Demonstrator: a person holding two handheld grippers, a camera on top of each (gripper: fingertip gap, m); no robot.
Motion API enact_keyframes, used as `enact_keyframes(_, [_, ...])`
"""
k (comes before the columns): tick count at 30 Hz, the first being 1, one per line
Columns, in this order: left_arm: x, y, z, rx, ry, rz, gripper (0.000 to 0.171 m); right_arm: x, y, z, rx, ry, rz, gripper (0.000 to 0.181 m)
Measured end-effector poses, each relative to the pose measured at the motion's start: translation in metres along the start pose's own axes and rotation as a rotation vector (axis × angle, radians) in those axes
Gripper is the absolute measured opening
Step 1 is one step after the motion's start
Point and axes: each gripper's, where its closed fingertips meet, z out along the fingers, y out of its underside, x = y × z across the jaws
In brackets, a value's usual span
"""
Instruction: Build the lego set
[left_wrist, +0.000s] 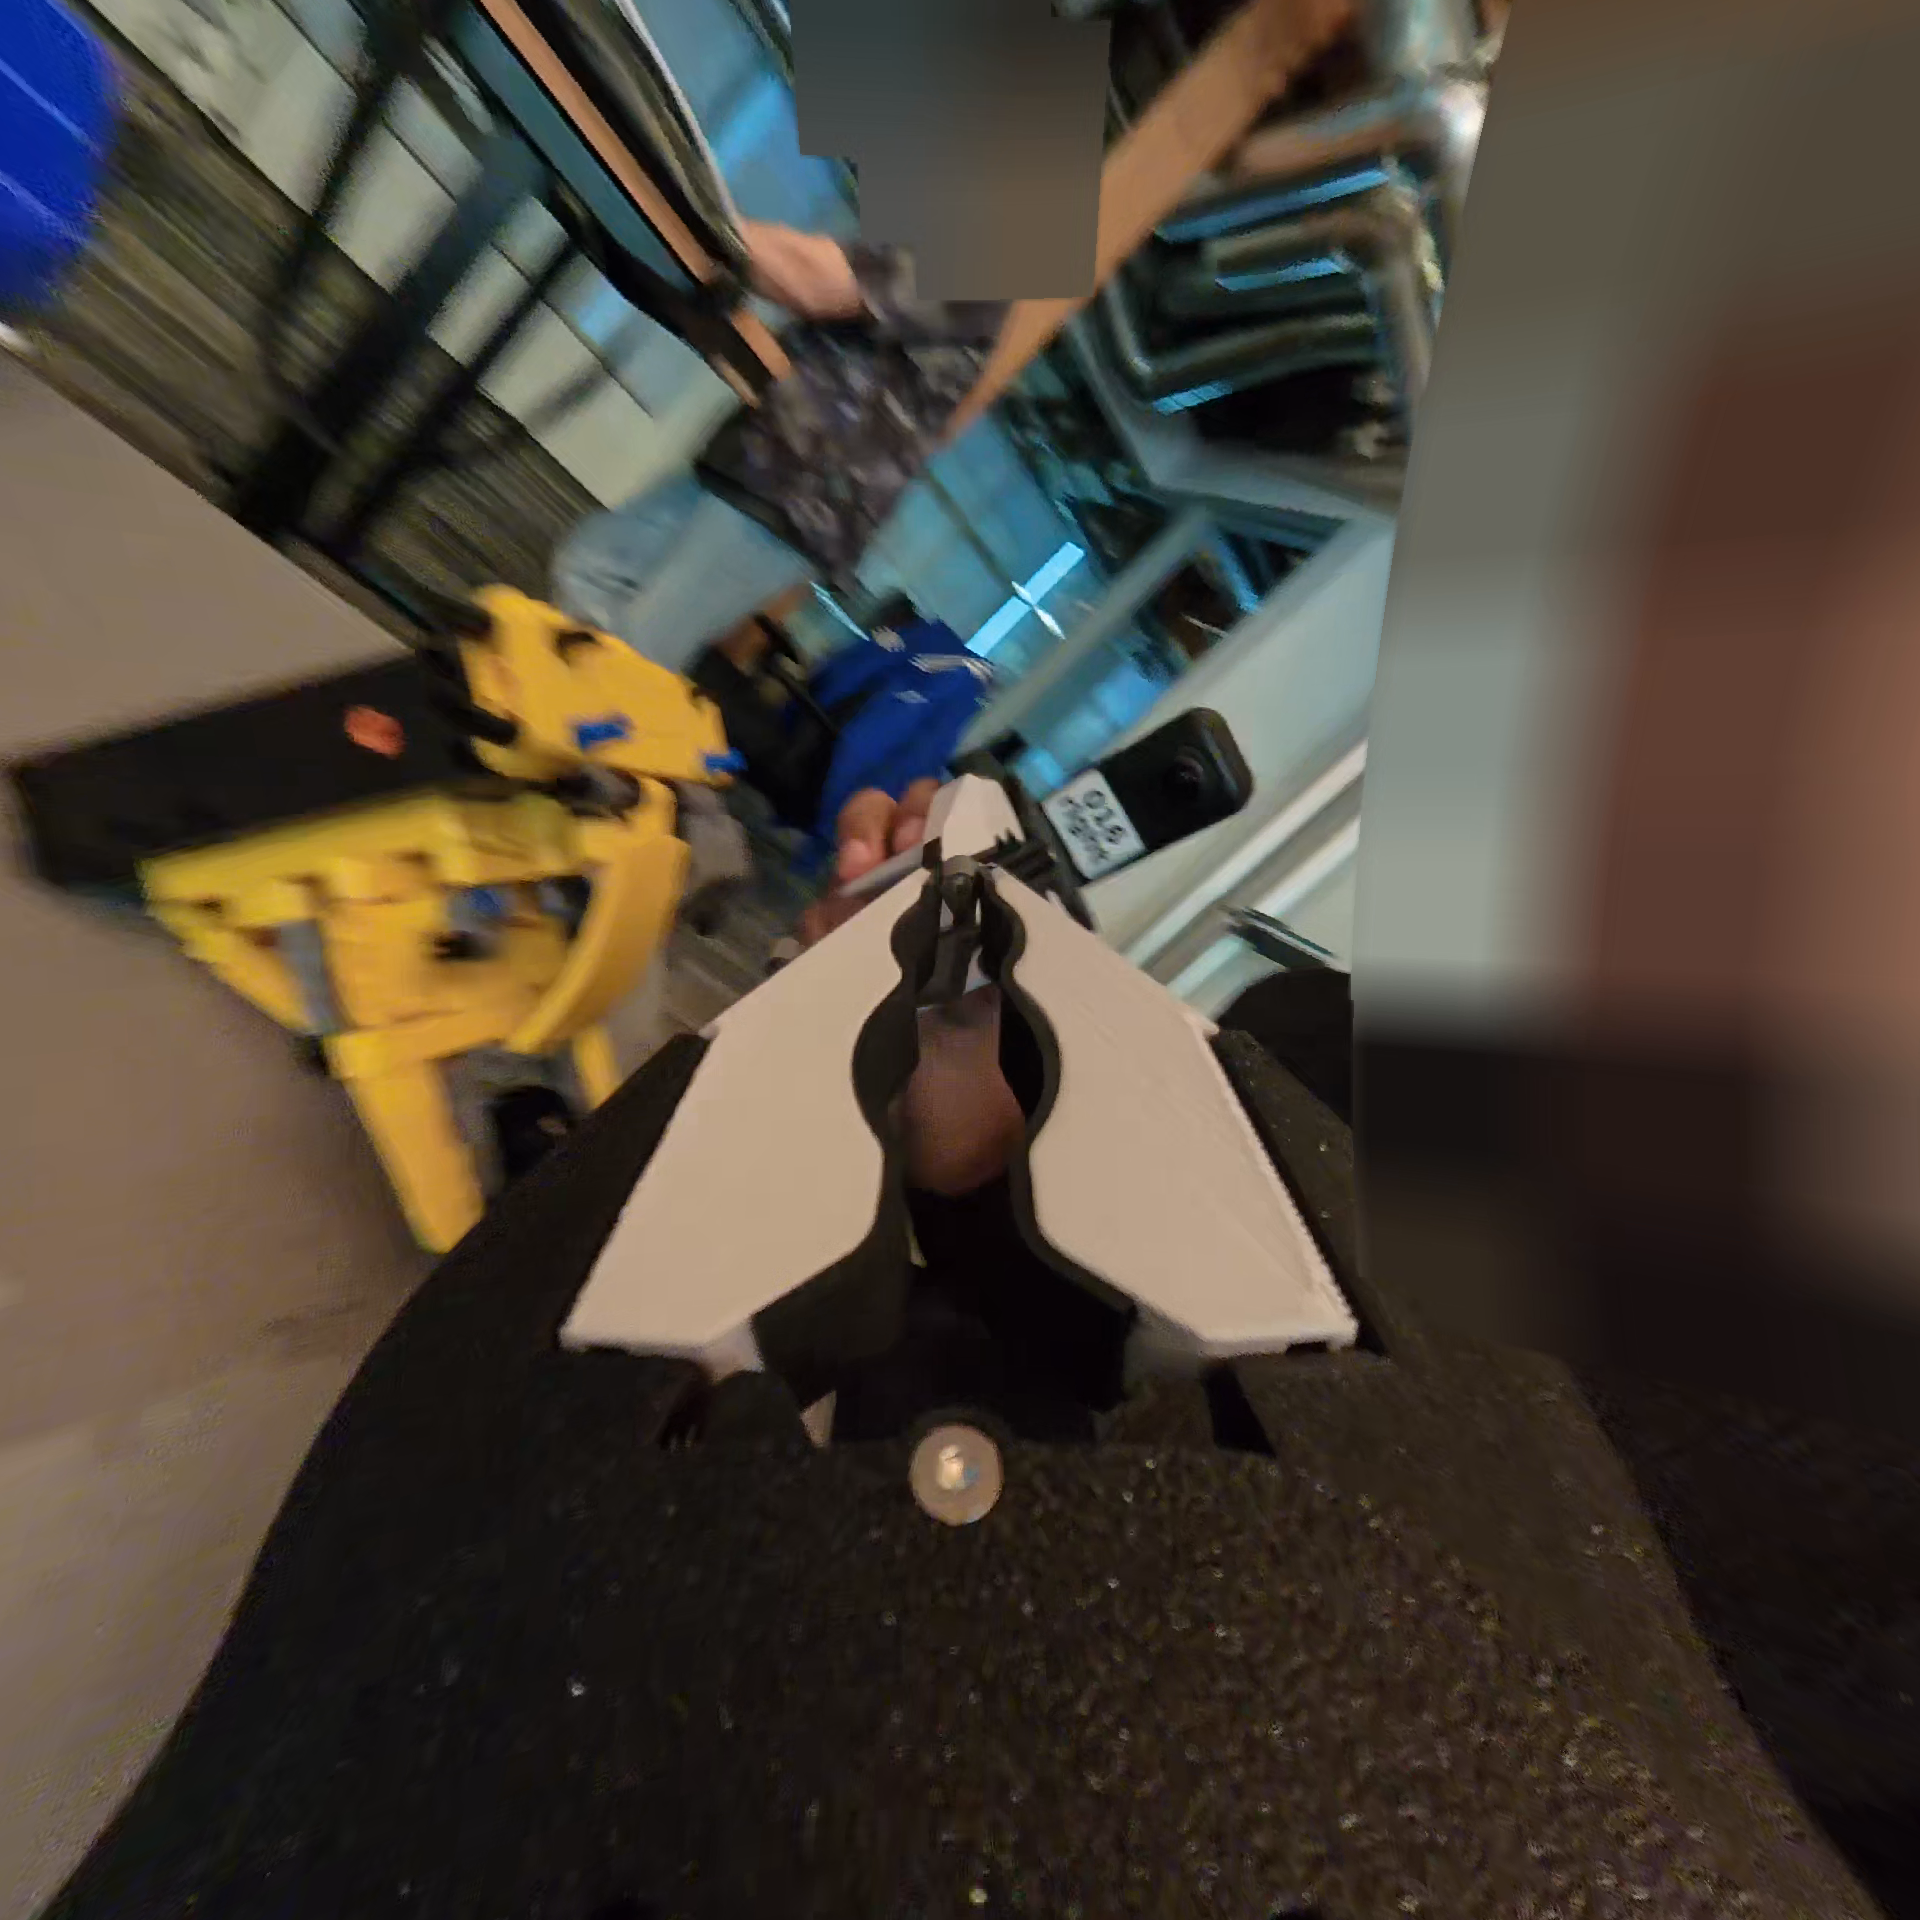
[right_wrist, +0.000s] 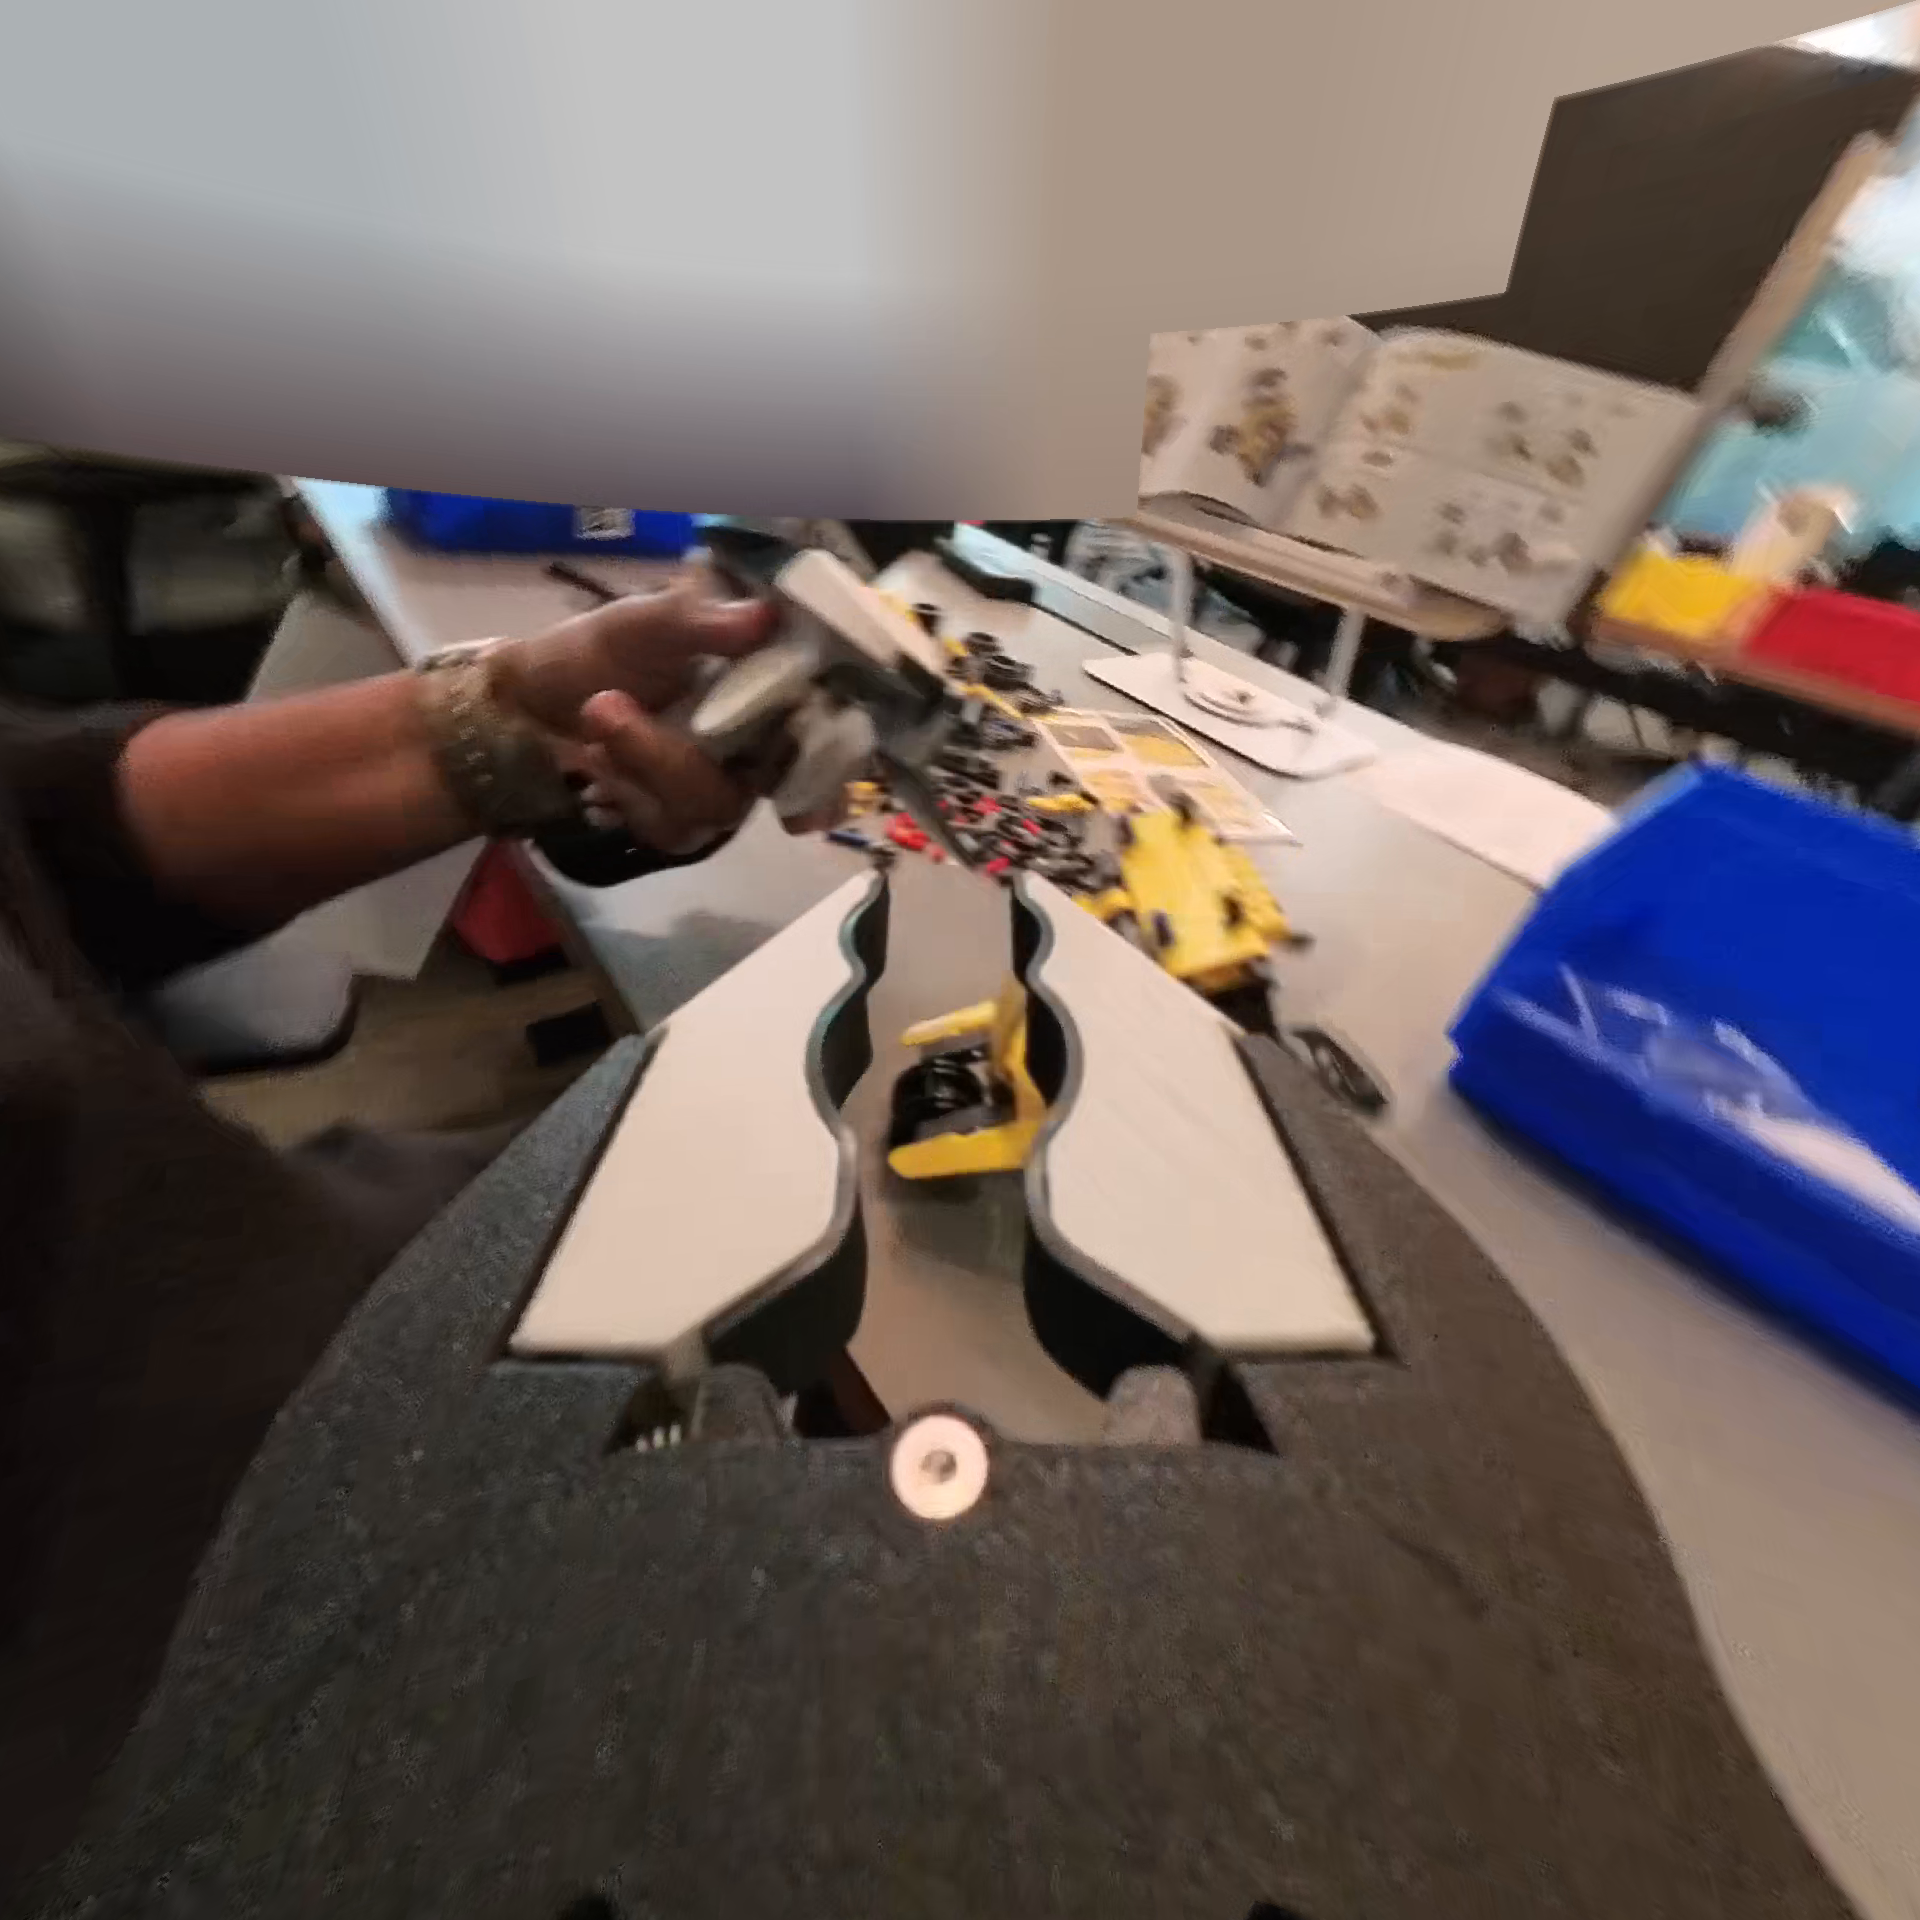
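Observation:
In the left wrist view my left gripper (left_wrist: 961, 896) is shut on a small dark grey part (left_wrist: 958, 935), held in the air with the view tilted. A yellow brick-built vehicle model (left_wrist: 436, 873) lies to its left on the grey table (left_wrist: 125, 1195). In the right wrist view my right gripper (right_wrist: 951, 896) is open above the table. A small yellow piece with a black ring (right_wrist: 971, 1096) lies below the gap, close to the right finger. The yellow model (right_wrist: 1195, 894) sits just beyond the tips. A hand (right_wrist: 644, 707) holds the left gripper (right_wrist: 842, 644) at far left.
A blue bin (right_wrist: 1714, 1049) stands at the right. A pile of loose small parts (right_wrist: 987, 758) and a picture sheet (right_wrist: 1153, 748) lie beyond the model. An open booklet (right_wrist: 1403, 436) rests on a stand. A black box (left_wrist: 208, 790) lies behind the model. A black camera (left_wrist: 1174, 774) shows beyond my left tips. The grippers' ends are close to 5 centimeters from one another.

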Motion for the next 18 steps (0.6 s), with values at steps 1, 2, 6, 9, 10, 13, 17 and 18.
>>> enact_keyframes(1, [-0.007,-0.009,-0.008,0.029,-0.057,0.044,0.006,0.013,0.003,-0.002,-0.002,0.053,0.079,0.023])
enact_keyframes(2, [-0.014,-0.015,-0.016,0.046,-0.113,0.085,0.006,0.025,0.006,-0.003,0.003,0.098,0.172,0.023])
enact_keyframes(6, [-0.033,-0.025,-0.027,0.021,-0.159,0.088,0.006,0.047,0.021,-0.005,0.051,0.098,0.567,0.024])
enact_keyframes(9, [-0.036,-0.025,-0.024,-0.022,-0.083,0.013,0.006,0.043,0.024,-0.003,0.068,0.008,0.697,0.026])
enact_keyframes(10, [-0.040,-0.024,-0.022,-0.047,-0.075,0.000,0.006,0.043,0.024,-0.002,0.072,0.008,0.705,0.026])
enact_keyframes(13, [-0.046,-0.020,-0.018,-0.110,-0.049,-0.024,0.006,0.043,0.024,-0.004,0.058,0.037,0.683,0.026])
enact_keyframes(17, [-0.050,-0.016,-0.012,-0.176,-0.039,-0.015,0.006,0.041,0.028,-0.010,-0.008,0.070,0.643,0.029])
enact_keyframes(18, [-0.051,-0.017,-0.010,-0.180,-0.035,-0.015,0.006,0.041,0.031,-0.009,-0.029,0.081,0.635,0.032])
